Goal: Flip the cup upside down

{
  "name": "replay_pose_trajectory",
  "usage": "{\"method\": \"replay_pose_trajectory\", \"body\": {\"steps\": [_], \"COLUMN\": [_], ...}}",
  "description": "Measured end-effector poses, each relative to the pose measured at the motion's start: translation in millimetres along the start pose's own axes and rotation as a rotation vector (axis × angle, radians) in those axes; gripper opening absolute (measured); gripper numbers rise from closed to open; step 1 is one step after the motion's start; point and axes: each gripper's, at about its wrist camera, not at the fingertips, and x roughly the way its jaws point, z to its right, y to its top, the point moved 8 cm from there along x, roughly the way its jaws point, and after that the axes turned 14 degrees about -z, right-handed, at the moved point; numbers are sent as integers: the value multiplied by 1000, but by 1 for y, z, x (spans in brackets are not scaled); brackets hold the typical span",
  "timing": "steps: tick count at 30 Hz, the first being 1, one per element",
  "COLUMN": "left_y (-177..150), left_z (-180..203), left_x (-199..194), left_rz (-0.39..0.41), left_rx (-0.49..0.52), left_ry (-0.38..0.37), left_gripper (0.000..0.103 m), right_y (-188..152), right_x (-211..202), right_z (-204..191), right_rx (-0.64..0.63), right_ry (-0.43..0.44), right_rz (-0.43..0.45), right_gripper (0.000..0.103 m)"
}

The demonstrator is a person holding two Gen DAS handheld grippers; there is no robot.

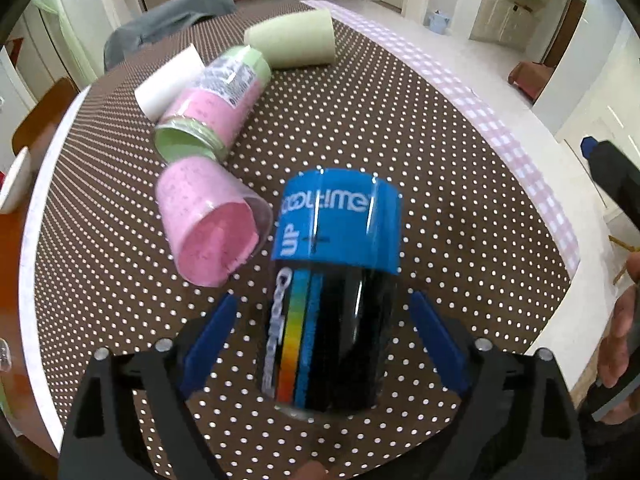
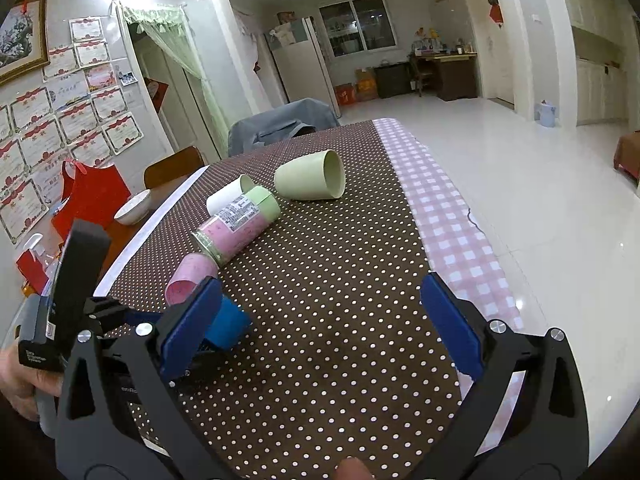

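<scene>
Between the blue pads of our left hand-held gripper (image 1: 322, 332) lies the black cup (image 1: 332, 320) with the blue band, on its side on the dotted table (image 1: 440, 160), its blue end toward 12 o'clock. We see a gap of cloth on both sides of the cup, so the jaws stand wide and grip nothing; neither pad touches it.

Going left to right in the left wrist view: at 10 o'clock from the black cup a pink cup (image 1: 208, 220) lies on its side, its mouth nearly against the blue band. Beyond it, toward 11 o'clock, a pink-and-green jar (image 1: 216, 104) lies tipped, with a white cup (image 1: 170, 80) just beside it on the left. At 12 o'clock a pale green cup (image 1: 292, 40) lies on its side near the far edge. At 3 o'clock, off the table's edge, the body of the other tool shows dark.

Our right hand-held gripper (image 2: 320, 328) hangs above the near part of the table, jaws spread wide and empty. In its view the black cup's blue end peeks out at 9 o'clock, partly hidden behind the left pad (image 2: 192, 324). A pink checked strip (image 2: 448, 216) runs along the table's right side.
</scene>
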Motion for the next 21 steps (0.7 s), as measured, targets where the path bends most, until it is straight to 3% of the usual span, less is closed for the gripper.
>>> {"method": "replay_pose_trajectory", "body": {"steps": [3,12,14,21], "left_y": [-2,-33,-42,-59], "left_z": [-3,-36,-43,-56], "left_x": [-11,-64,-77,-108], "left_rz": [45,282,314,406], "left_rx": [-24,-185,-211,-276], "left_ry": [5,117,139,174], "left_gripper": [89,92,99,99], "right_y": [-1,2,4,10], "right_x": [0,1,0,-5], "right_z": [-4,-24,-31,-51], "right_rx": [-5,-39,-53,-98], "right_ry": [10,27,29,32], "right_rz": [-4,-13,-11,4], "right_gripper": [97,97,97,97]}}
